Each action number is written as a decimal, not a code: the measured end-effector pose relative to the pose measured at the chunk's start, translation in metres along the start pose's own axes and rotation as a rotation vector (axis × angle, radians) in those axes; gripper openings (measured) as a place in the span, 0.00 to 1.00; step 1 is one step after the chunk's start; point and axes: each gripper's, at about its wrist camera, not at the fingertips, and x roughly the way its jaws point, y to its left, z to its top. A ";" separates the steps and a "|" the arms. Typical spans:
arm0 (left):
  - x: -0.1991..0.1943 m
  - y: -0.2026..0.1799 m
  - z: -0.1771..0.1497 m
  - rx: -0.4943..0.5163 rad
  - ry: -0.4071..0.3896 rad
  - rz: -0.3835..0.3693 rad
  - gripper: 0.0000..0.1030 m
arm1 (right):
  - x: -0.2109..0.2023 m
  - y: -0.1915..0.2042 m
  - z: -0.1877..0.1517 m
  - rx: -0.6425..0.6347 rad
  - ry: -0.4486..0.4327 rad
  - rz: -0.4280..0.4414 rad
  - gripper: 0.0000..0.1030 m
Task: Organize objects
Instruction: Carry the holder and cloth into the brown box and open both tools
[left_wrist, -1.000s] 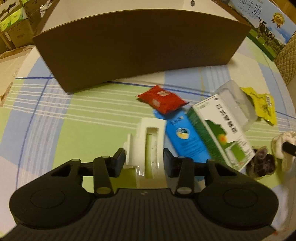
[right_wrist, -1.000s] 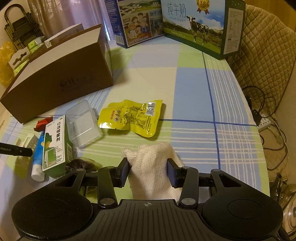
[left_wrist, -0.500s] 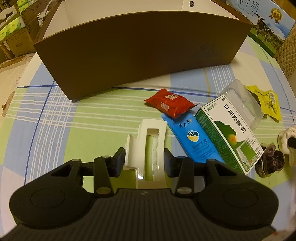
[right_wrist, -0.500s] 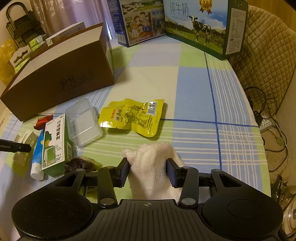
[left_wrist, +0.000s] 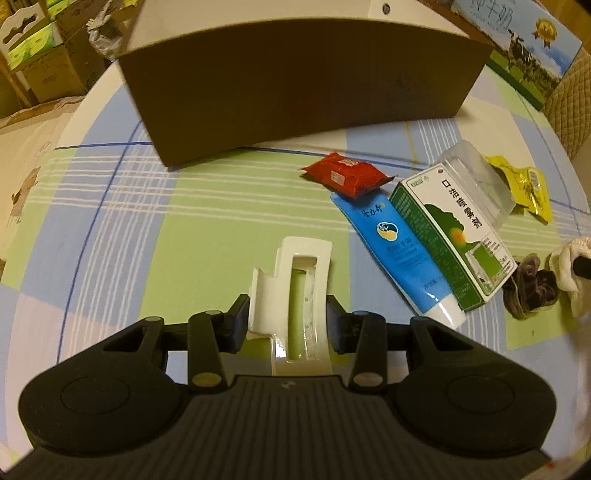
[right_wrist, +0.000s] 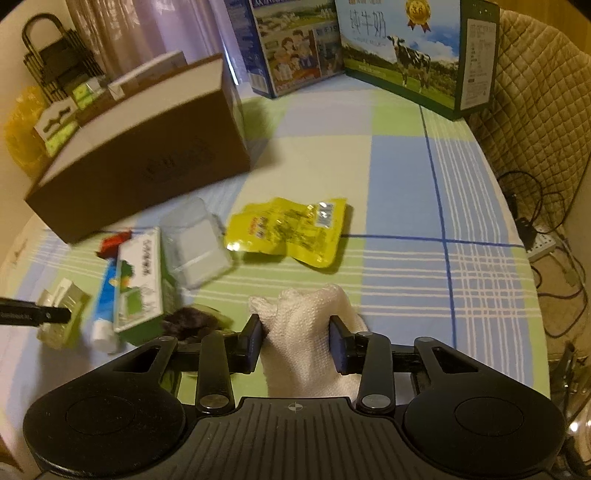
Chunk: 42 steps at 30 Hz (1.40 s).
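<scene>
My left gripper (left_wrist: 287, 320) is shut on a white hair claw clip (left_wrist: 295, 291), held just above the checked tablecloth. My right gripper (right_wrist: 296, 338) is shut on a white knitted cloth (right_wrist: 308, 328). A brown open box (left_wrist: 295, 77) stands at the back; it also shows in the right wrist view (right_wrist: 140, 166). Between the grippers lie a red packet (left_wrist: 345, 173), a blue tube (left_wrist: 395, 251), a green and white carton (left_wrist: 454, 232), a clear plastic case (left_wrist: 476, 184), a yellow snack pouch (right_wrist: 288, 229) and a dark hair scrunchie (left_wrist: 530, 290).
Two milk cartons (right_wrist: 406, 48) stand at the far end of the table. A quilted chair (right_wrist: 532, 103) is on the right, with cables and a power strip (right_wrist: 541, 243) on the floor. Stacked boxes (left_wrist: 33, 48) sit beyond the table's left edge.
The left gripper has lifted and swung left with the clip, so the box and items shift right in view. The right gripper has risen slightly with the cloth.
</scene>
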 end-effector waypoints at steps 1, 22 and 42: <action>-0.003 0.002 0.000 -0.006 -0.006 0.000 0.36 | -0.003 0.002 0.002 0.002 -0.007 0.011 0.33; -0.084 0.013 0.069 -0.032 -0.237 -0.013 0.36 | -0.018 0.091 0.106 -0.198 -0.168 0.297 0.33; -0.037 0.033 0.194 -0.046 -0.260 0.063 0.36 | 0.063 0.129 0.227 -0.321 -0.182 0.280 0.33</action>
